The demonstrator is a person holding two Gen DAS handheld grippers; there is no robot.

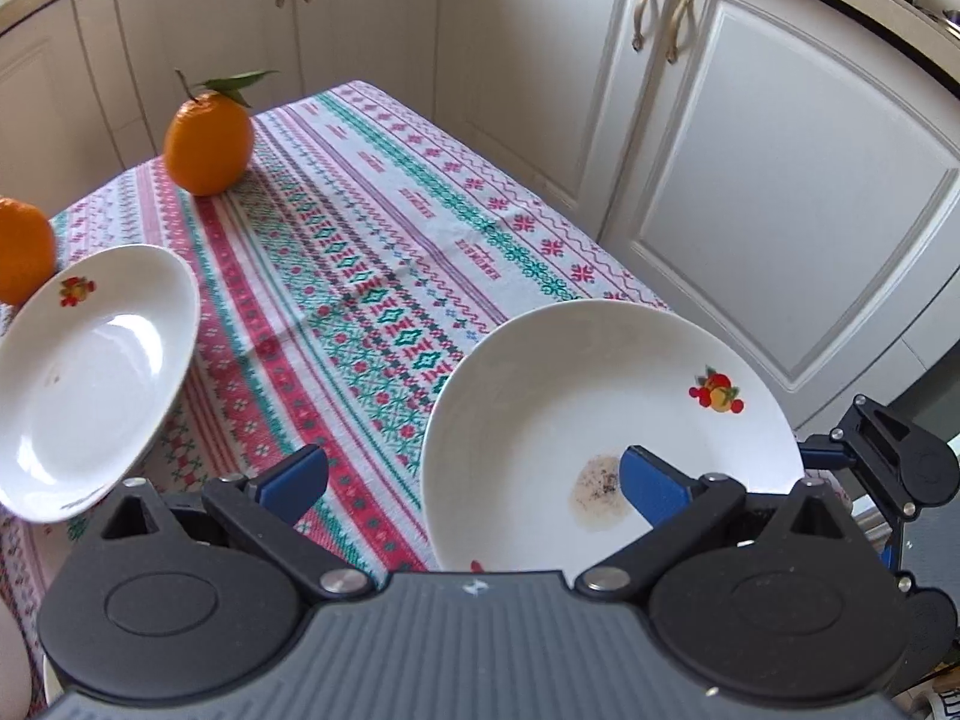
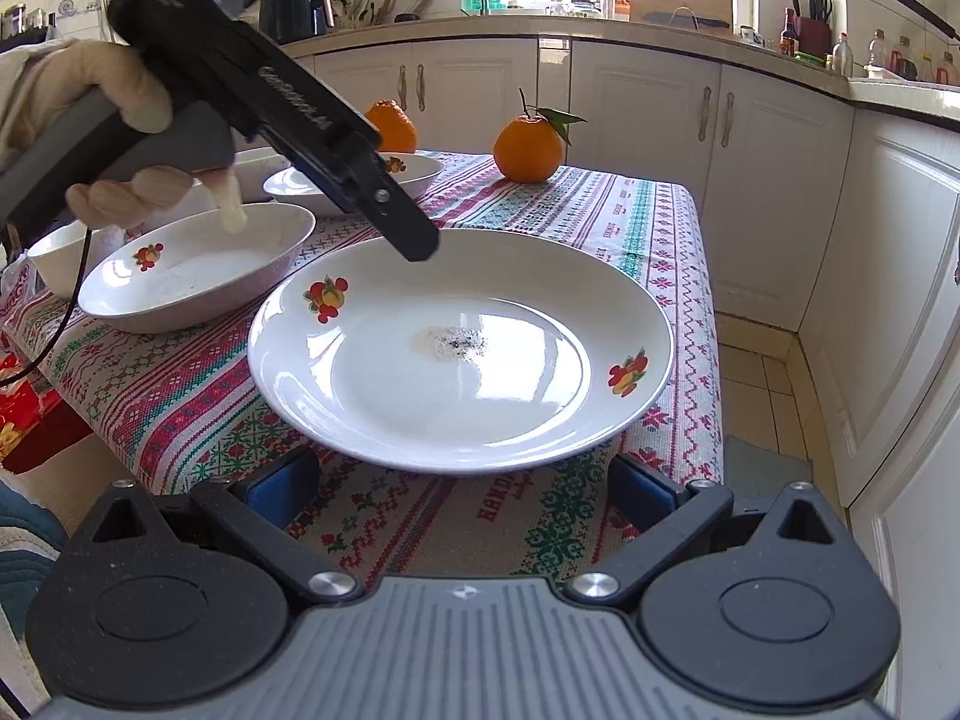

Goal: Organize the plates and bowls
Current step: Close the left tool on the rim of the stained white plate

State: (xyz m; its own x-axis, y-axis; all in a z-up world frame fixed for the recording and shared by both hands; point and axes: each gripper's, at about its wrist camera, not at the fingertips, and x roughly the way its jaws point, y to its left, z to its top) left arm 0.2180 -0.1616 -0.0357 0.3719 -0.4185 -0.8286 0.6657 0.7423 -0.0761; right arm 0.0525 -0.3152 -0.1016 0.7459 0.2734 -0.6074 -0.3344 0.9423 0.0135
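Note:
A large white plate with fruit prints and a dried stain (image 2: pixel 462 348) lies on the patterned tablecloth (image 2: pixel 180 396); it also shows in the left wrist view (image 1: pixel 600 414). My right gripper (image 2: pixel 462 492) is open, its blue pads level with the plate's near rim. My left gripper (image 1: pixel 474 480) is open above the plate's left edge, its right pad over the plate; its body (image 2: pixel 300 120) shows in the right wrist view. A white bowl with a fruit print (image 2: pixel 198 270) sits left of the plate and shows in the left wrist view (image 1: pixel 90 378). More bowls (image 2: pixel 360 177) stand behind.
Two oranges (image 2: pixel 528 147) (image 2: pixel 393 126) sit at the table's far end, one with leaves. A deeper white bowl (image 2: pixel 54 267) is at the far left. White kitchen cabinets (image 2: pixel 774 210) close off the far and right sides. The table edge drops to a tiled floor (image 2: pixel 762 384).

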